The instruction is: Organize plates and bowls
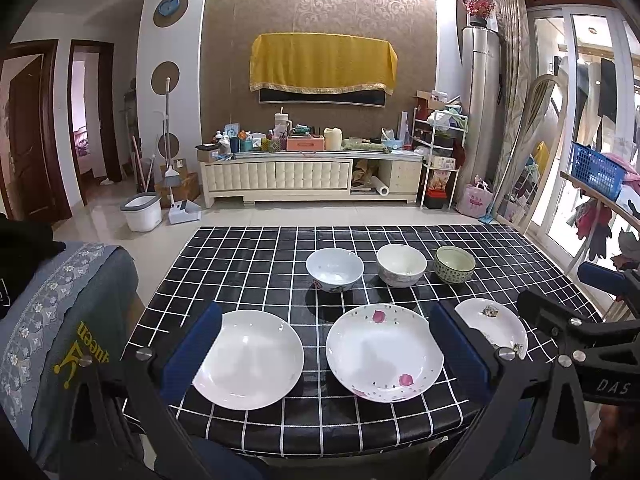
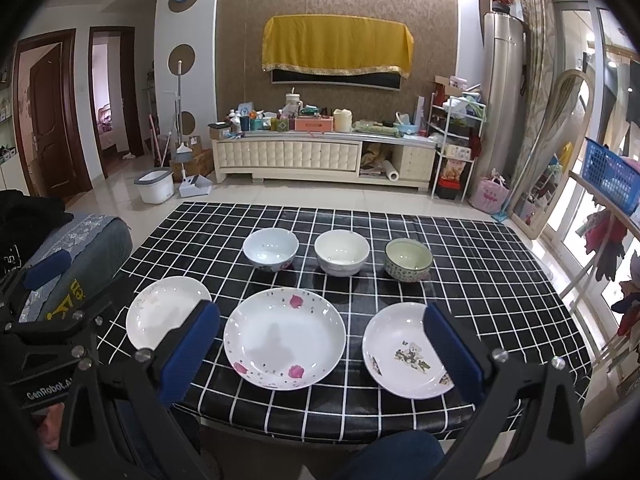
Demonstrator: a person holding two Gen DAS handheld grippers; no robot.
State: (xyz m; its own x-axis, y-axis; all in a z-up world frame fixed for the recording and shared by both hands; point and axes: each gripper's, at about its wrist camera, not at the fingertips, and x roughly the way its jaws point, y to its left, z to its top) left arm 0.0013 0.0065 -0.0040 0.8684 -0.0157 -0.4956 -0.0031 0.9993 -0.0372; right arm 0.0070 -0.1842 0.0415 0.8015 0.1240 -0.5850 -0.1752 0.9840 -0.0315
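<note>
Three plates lie in a front row on the black checked table [image 1: 256, 256]: a plain white plate [image 1: 252, 356] at left, a pink-flower plate [image 1: 382, 352] in the middle, a bear-print plate [image 2: 404, 350] at right. Behind them stand a pale blue bowl [image 1: 335, 269], a white bowl [image 1: 401, 264] and a green patterned bowl [image 1: 455, 264]. My left gripper [image 1: 324, 354] is open and empty above the front edge, its fingers spanning the white and flower plates. My right gripper [image 2: 320, 354] is open and empty, spanning the flower plate [image 2: 285, 337].
A sofa arm with a grey cloth [image 1: 60, 320] is at the table's left. A TV cabinet [image 1: 312, 174] with clutter stands across the floor. A blue basket [image 2: 612, 174] sits on a shelf at right.
</note>
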